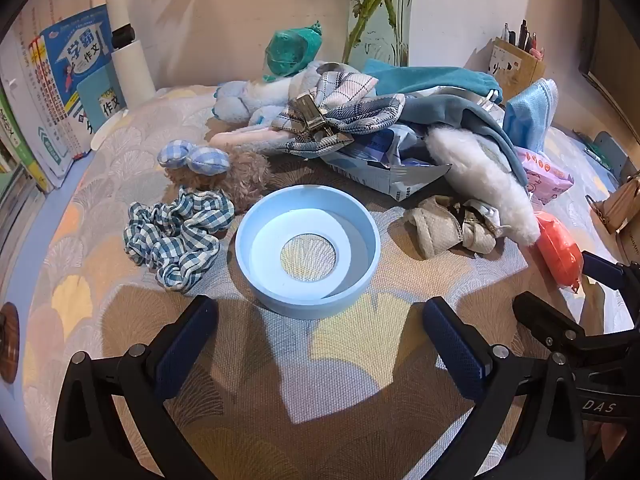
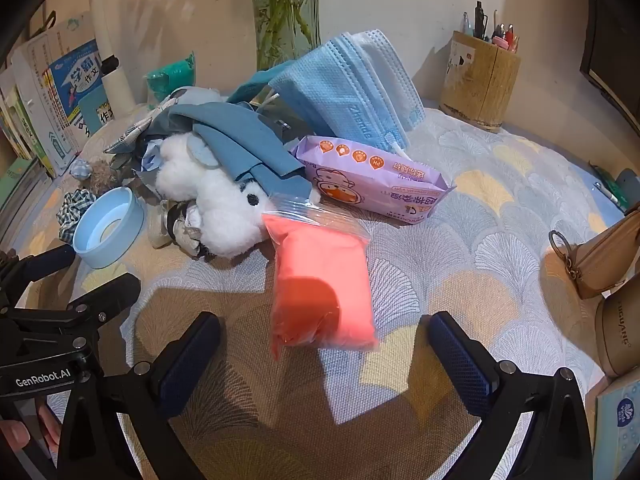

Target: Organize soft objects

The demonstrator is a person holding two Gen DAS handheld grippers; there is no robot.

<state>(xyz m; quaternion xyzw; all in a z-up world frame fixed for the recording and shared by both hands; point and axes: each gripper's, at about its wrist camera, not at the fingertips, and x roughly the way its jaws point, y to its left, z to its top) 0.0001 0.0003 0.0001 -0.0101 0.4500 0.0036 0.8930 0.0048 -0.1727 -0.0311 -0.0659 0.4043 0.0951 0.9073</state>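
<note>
My left gripper (image 1: 320, 340) is open and empty, just in front of a light blue round dish (image 1: 307, 250). A blue checked scrunchie (image 1: 178, 236) lies left of the dish, with a brown fuzzy toy with checked ears (image 1: 216, 172) behind it. A white plush toy (image 1: 484, 184) and beige small shoes (image 1: 448, 228) lie right of the dish. My right gripper (image 2: 324, 356) is open and empty, its fingers either side of the near end of an orange soft pack in a clear bag (image 2: 320, 280). A purple wipes pack (image 2: 372, 178) and blue face masks (image 2: 348, 88) lie behind.
A pile of blue cloths and a plaid bow with a metal clip (image 1: 320, 120) sits at the back. Books (image 1: 68, 80) stand at left, a glass vase (image 1: 380, 12) at the back, a pen holder (image 2: 480, 80) at right, a beige bag (image 2: 600, 256) at far right.
</note>
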